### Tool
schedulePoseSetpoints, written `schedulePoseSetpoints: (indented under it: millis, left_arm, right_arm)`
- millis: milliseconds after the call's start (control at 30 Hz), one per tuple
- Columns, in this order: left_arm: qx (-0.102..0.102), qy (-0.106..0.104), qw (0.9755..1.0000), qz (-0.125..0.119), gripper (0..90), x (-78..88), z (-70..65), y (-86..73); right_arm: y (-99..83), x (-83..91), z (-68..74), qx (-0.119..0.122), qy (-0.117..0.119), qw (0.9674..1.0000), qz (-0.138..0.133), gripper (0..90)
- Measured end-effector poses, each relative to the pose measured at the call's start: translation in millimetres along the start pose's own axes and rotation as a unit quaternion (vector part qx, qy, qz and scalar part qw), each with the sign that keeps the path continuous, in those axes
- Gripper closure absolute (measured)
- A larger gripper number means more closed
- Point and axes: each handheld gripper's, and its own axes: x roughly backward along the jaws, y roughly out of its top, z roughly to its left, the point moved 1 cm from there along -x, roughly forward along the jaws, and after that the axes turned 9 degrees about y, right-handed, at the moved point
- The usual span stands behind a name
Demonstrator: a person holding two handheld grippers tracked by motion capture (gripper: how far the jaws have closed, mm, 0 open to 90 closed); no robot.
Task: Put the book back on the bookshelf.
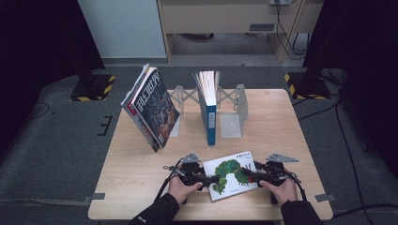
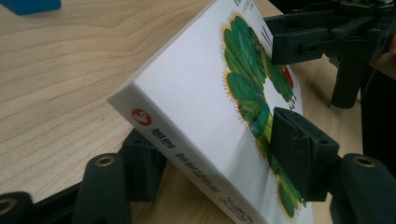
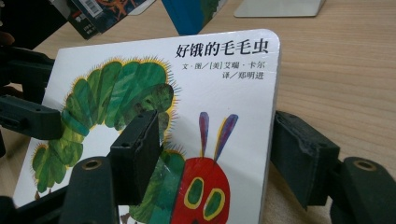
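You have the caterpillar board book at the near edge of the table, between your two hands. The left gripper stands half open astride the spine edge, one jaw on the cover, the other beneath; whether both pads press I cannot tell. The right gripper straddles the opposite edge, one jaw on the cover, the far jaw standing off the rim. Judge it stiff, thick, fairly light, with a glossy, slippery cover: grip across the thickness near mid-edge. Far off, the expanding bookend rack holds one upright blue book; magazines lean at its left end.
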Motion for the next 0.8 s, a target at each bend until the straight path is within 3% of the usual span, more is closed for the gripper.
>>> schedulePoseSetpoints:
  millis: [233,467,800]
  left_arm:
    - [0.000,-0.003,1.0000,-0.005,42.5,3.9,-1.2,3.5]
    - [-0.019,0.004,0.9989,-0.042,51.5,11.2,-6.9,11.2]
    - [-0.019,-0.002,0.9988,-0.046,55.6,14.3,-8.2,13.4]
  right_arm:
    - [2.7,1.5,0.6,0.008,0.003,1.0000,-0.003,34.3]
    - [9.2,6.3,2.0,0.020,-0.004,0.9992,-0.033,37.5]
    - [10.3,8.3,1.6,0.020,-0.002,0.9986,-0.049,38.5]
